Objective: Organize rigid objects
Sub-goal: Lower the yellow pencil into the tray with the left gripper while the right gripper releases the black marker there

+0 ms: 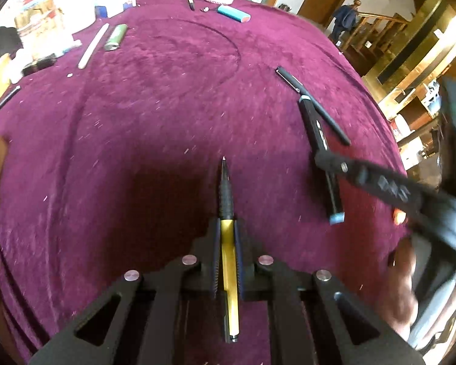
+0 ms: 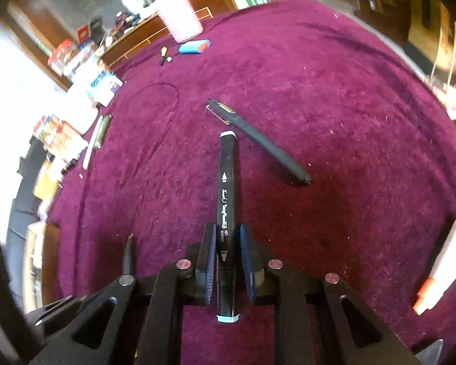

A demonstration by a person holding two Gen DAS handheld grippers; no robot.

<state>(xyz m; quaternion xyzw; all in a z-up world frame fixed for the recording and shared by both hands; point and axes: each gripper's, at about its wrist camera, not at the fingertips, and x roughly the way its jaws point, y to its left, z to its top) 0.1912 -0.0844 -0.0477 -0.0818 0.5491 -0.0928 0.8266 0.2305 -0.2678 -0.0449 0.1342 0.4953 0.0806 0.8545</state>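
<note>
My left gripper [image 1: 228, 222] is shut on a yellow pen [image 1: 229, 267] with a black grip; its tip points forward just above the magenta tablecloth [image 1: 152, 115]. My right gripper [image 2: 226, 231] straddles a black art marker [image 2: 226, 188] with pale blue ends. A thin gap shows at the right pad [image 2: 247, 261], so the gripper is open. In the left wrist view the marker [image 1: 314, 124] looks to lie on the cloth under the right gripper [image 1: 326, 158]. A black capped pen [image 2: 258, 140] lies slanted just beyond it, also in the left view as the capped pen [image 1: 313, 103].
A white marker with an orange tip [image 2: 440, 273] lies at the right edge. Far back are a blue case [image 1: 233, 13], a small pen [image 1: 191, 2] and a pink-white cup [image 2: 182, 18]. A green tube [image 1: 116, 37], a white stick [image 1: 93, 45] and boxes [image 1: 39, 24] sit at the left.
</note>
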